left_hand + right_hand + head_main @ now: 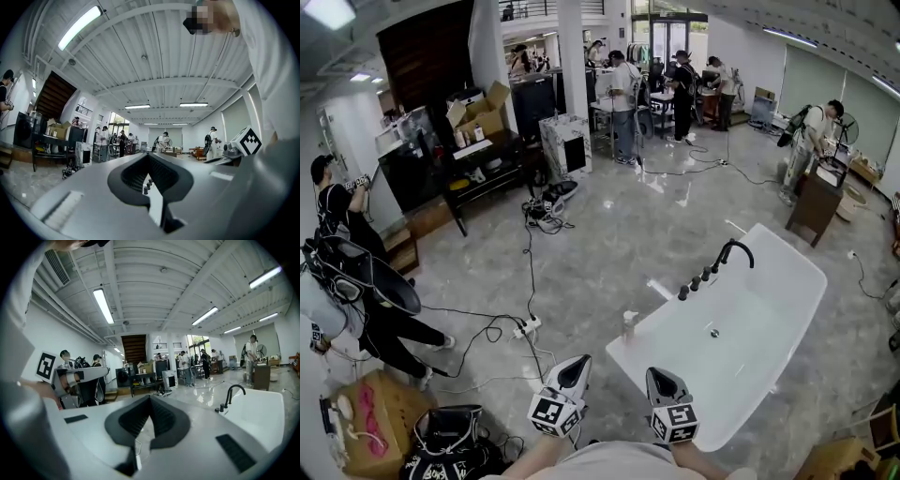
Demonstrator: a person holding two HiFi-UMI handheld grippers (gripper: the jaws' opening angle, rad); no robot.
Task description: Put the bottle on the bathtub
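The bottle [628, 324] is seen standing on the rim at the left corner of the white bathtub [787, 248], well left of the black tap [734, 251]. Open floor is found beyond the far edge, and cables [502, 328] are strewn to the left. The left gripper [577, 362] and right gripper [660, 375] are held at the near edge, jaws closed together on nothing.
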